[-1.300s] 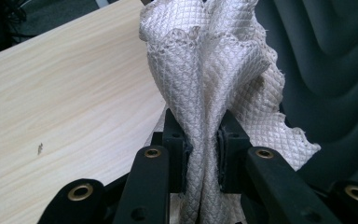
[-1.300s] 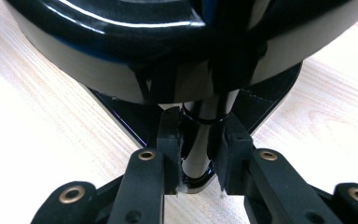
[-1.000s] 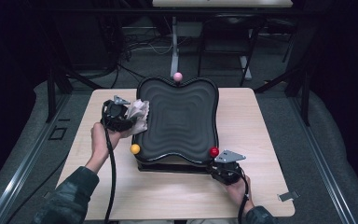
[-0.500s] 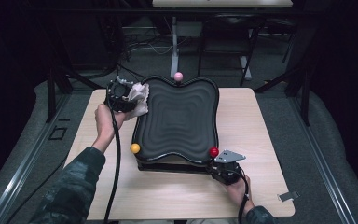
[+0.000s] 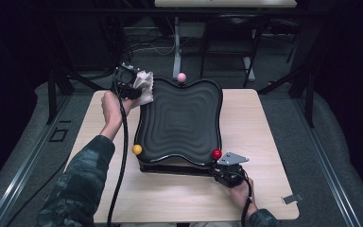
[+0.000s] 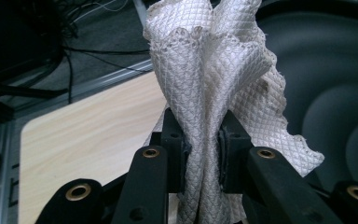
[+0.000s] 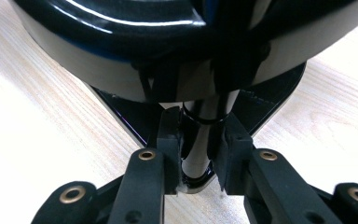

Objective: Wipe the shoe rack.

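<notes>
Dark lab, pale wooden table (image 5: 264,123): you've carried the cloth to the tray's far left corner.

Your white quilted cloth (image 5: 142,85) is pinched hard between the near-closed jaws of your left gripper (image 5: 131,89), bunched and standing up above the pads (image 6: 176,140). Over the last second it has travelled from the left edge of the black wavy tray (image 5: 182,120) up to the far corner, beside the pink ball (image 5: 181,76), which reads as a wipe running along that rim. Your right gripper (image 5: 227,172) has not shifted: its jaws are clamped tight on the pale post (image 7: 200,135) under the tray's near right corner by the red ball (image 5: 216,154), steadying it. The yellow ball (image 5: 137,149) marks the near left corner.
</notes>
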Available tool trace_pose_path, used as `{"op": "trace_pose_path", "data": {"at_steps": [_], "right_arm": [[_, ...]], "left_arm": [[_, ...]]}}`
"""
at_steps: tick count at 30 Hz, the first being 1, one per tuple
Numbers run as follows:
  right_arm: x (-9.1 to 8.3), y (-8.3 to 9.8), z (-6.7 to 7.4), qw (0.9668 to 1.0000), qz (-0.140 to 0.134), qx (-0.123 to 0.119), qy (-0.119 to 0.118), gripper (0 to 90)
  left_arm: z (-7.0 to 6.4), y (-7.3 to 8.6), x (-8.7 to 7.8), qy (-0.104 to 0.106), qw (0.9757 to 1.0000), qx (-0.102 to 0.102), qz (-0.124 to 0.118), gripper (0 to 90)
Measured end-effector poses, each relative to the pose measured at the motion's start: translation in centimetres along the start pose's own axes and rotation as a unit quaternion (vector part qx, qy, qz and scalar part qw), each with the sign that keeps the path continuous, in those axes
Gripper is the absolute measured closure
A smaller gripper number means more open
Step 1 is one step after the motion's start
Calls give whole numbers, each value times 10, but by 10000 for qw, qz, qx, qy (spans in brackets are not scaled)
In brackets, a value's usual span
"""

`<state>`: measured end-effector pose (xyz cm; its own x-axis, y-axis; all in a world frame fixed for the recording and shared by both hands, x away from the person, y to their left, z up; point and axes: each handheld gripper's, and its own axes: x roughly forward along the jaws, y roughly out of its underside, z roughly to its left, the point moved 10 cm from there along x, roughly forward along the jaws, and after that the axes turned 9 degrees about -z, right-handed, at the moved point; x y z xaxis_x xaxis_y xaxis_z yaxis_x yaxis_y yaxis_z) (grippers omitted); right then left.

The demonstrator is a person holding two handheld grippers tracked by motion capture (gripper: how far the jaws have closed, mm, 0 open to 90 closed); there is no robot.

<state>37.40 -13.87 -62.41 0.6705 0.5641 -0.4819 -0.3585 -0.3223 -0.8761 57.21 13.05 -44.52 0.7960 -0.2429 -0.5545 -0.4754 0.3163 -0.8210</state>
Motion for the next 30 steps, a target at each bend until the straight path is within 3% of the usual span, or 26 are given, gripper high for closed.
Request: {"op": "trace_pose_path", "data": {"at_steps": [10,19,23,30], "right_arm": [[-1,0,0,10000,33,1,-8,741],[-1,1,0,10000,46,-13,-11,741],[-1,1,-1,10000,66,-32,1,741],[-1,1,-1,10000,67,-27,-16,742]], "left_arm": [[-5,-23,12,-64,10000,26,10,759],[-18,-35,19,-164,9993,343,40,749],[-28,-40,20,-71,9991,417,31,757],[-51,-45,27,297,9986,427,6,761]]}}
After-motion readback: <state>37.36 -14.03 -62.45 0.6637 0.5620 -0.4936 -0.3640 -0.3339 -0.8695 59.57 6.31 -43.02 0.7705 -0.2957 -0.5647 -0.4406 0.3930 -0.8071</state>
